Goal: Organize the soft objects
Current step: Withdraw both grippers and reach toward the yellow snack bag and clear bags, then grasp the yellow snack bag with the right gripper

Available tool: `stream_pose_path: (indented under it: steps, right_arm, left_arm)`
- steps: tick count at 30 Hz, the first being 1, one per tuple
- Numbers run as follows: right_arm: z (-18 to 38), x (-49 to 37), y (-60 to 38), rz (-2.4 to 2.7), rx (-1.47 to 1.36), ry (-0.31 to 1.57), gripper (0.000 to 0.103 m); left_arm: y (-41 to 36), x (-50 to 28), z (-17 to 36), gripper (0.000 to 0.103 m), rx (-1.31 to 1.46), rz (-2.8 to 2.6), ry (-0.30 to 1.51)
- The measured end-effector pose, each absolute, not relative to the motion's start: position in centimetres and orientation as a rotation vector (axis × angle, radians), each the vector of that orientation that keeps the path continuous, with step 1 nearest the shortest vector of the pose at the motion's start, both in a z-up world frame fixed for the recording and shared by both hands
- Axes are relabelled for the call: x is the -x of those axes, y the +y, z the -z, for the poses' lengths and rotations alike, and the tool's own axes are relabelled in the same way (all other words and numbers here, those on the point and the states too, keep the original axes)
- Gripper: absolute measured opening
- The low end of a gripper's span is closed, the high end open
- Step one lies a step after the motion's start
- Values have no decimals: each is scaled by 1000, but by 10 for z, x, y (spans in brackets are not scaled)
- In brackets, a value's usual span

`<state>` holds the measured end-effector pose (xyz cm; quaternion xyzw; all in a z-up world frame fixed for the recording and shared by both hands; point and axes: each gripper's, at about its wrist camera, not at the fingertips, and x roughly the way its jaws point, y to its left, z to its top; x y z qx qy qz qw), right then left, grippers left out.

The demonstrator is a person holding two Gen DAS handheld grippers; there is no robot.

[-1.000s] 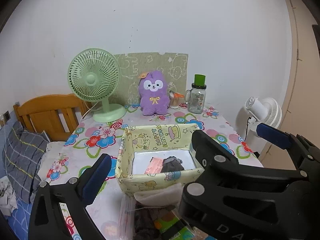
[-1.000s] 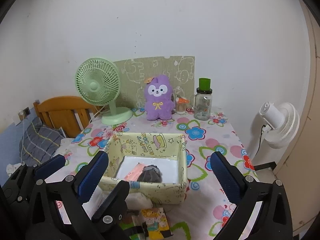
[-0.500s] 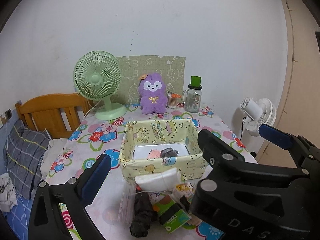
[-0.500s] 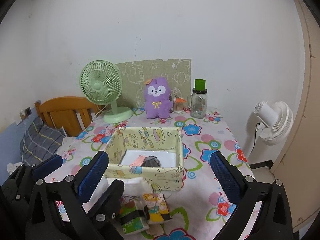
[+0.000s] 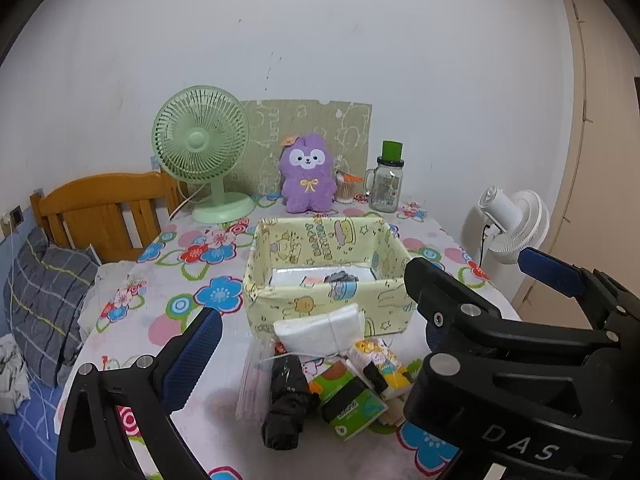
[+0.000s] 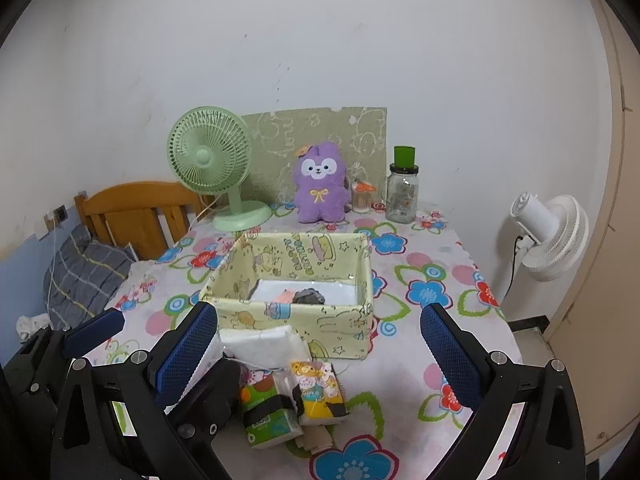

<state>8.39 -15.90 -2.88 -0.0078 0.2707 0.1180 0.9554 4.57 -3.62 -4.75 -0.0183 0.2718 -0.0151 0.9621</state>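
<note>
Your counter (image 6: 436, 264) wears a flowered cloth against a white wall, with a wooden bed frame (image 6: 136, 216) at its left. Your left gripper (image 5: 360, 292) hangs wide and empty. Ahead lie a black bundle (image 5: 286, 400), a white tissue pack (image 5: 320, 330), a green pack (image 6: 266, 414) and a cartoon pack (image 6: 318, 392), all just before the yellow fabric box (image 6: 296, 316). Your right gripper (image 6: 320, 344) is spread wide too, holding nothing.

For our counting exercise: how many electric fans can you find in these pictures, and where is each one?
2. The green fan stands at the table's far left, beside the purple plush toy. The white fan stands off the table, to its right. More could be outside the view.
</note>
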Motion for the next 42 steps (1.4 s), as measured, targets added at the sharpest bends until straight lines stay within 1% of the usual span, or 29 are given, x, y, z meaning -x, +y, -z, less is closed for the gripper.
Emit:
stream_pose_path:
  steps: [16, 22, 26, 32, 36, 40, 42]
  right_arm:
    - [72, -99, -155, -240, 17, 649, 102]
    - [88, -111, -153, -245, 18, 694, 98]
    - [103, -119, -150, -247, 25, 732, 97]
    - [122, -129, -146, -246, 39, 788, 91]
    - [130, -136, -144, -240, 37, 812, 87]
    - [140, -143, -143, -235, 38, 840, 85]
    - [144, -146, -143, -234, 40, 851, 84]
  left_arm:
    - [-33, -58, 89, 103, 23, 42, 629]
    - [-27, -66, 106, 102, 24, 32, 673]
    - [-22, -74, 118, 95, 36, 15, 705]
    - [-9, -80, 132, 92, 70, -13, 732]
    - [-2, -86, 140, 86, 84, -27, 753]
    - [2, -92, 147, 85, 89, -37, 777]
    - [3, -95, 152, 80, 96, -39, 795]
